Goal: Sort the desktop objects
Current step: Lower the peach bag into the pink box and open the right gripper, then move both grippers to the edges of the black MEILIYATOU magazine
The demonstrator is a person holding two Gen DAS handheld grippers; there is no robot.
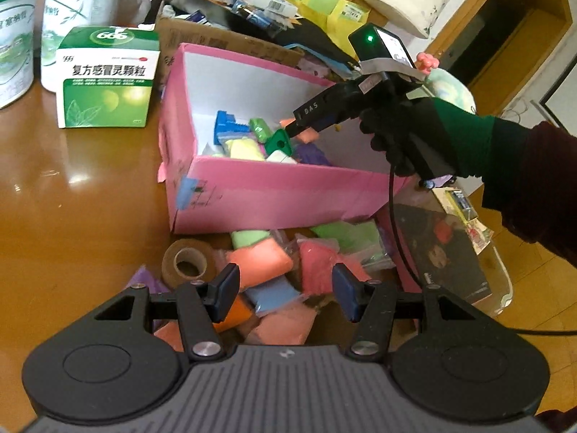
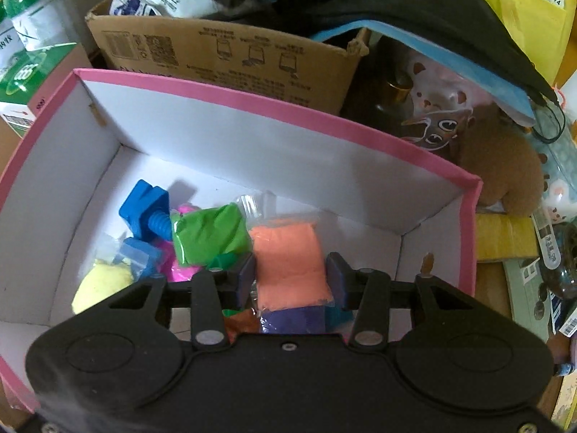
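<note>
A pink box (image 1: 274,191) with white inside walls stands on the brown table and holds several coloured clay packets and a blue toy bolt (image 2: 148,213). My right gripper (image 2: 292,278) reaches into the box, its fingers at either side of an orange clay packet (image 2: 288,263); it also shows in the left wrist view (image 1: 299,130). My left gripper (image 1: 285,292) is open and empty above a pile of clay packets (image 1: 277,270) lying in front of the box.
A brown tape roll (image 1: 185,261) lies left of the pile. A green-white medicine box (image 1: 106,79) and white tubs (image 1: 75,21) stand at the left. A cardboard box (image 2: 223,54) with clutter is behind the pink box. Dark items lie at the right.
</note>
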